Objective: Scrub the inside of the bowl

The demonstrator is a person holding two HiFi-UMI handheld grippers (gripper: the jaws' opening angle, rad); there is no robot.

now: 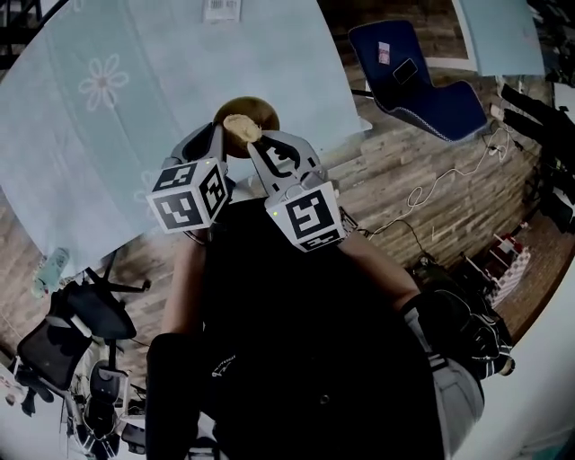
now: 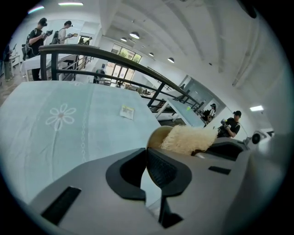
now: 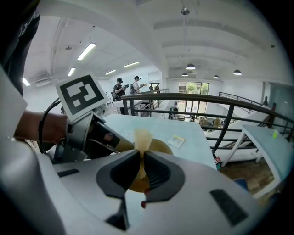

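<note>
1. Counter (image 1: 135, 135) under a pale blue cloth with a flower print fills the upper left of the head view. A small printed card (image 1: 222, 9) lies on it well beyond the bowl.
2. We see a blue folding chair (image 1: 422, 90) on the wooden floor (image 1: 395, 162) to the right, with cables (image 1: 431, 193) trailing near it. A black office chair (image 1: 67, 328) stands at the lower left.
3. A dark railing (image 3: 206, 98) runs behind the counter, and people (image 2: 36, 36) stand far off in the hall.
4. The brown bowl (image 1: 256, 110) sits at the counter's near edge, between the two grippers.
5. The left gripper (image 2: 146, 153) is closed on the bowl's rim; we see the thin tan edge pinched between its pads.
6. The right gripper (image 3: 140, 158) is clamped on a pale, fluffy scrub pad (image 1: 241, 128), which lies against the inside of the bowl.
7. In the head view the pad covers much of the bowl's inside. The two marker cubes (image 1: 189, 193) and the person's dark clothing hide most of what lies below.
8. From the left gripper view only a sliver of the bowl shows above the jaw, with the pad beside it.
9. We cannot tell whether the bowl rests on the cloth or is held just above it.
</note>
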